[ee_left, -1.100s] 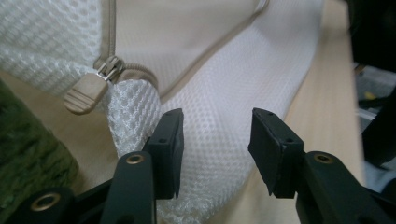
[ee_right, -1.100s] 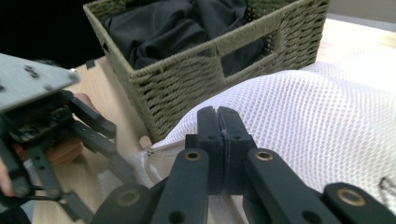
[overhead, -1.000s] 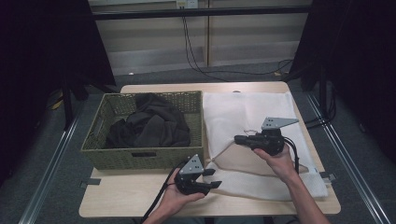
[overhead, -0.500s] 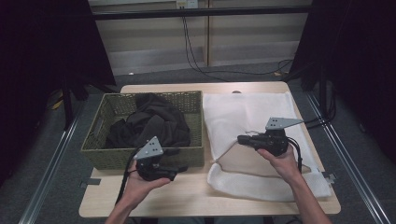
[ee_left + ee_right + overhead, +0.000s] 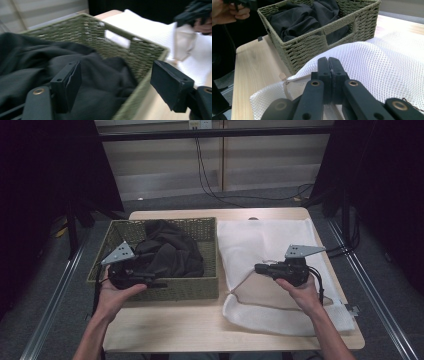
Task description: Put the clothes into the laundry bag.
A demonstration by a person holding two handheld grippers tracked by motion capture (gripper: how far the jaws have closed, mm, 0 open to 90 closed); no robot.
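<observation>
Wooden table (image 5: pixel 200 325): wicker basket (image 5: pixel 165 287) left, white mesh bag (image 5: pixel 270 245) right.

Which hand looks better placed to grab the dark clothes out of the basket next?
The left. Its left gripper hangs at the basket with jaws open, just opened wider, nothing between them, above the dark clothes. The right gripper is shut on the white mesh bag, holding it up.

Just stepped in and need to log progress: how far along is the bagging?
Done: the right tongs pinch the mesh bag mouth, lifted. In hand: the left tongs, just opened and empty, are at the basket. Left: the dark clothes all lie in it.
</observation>
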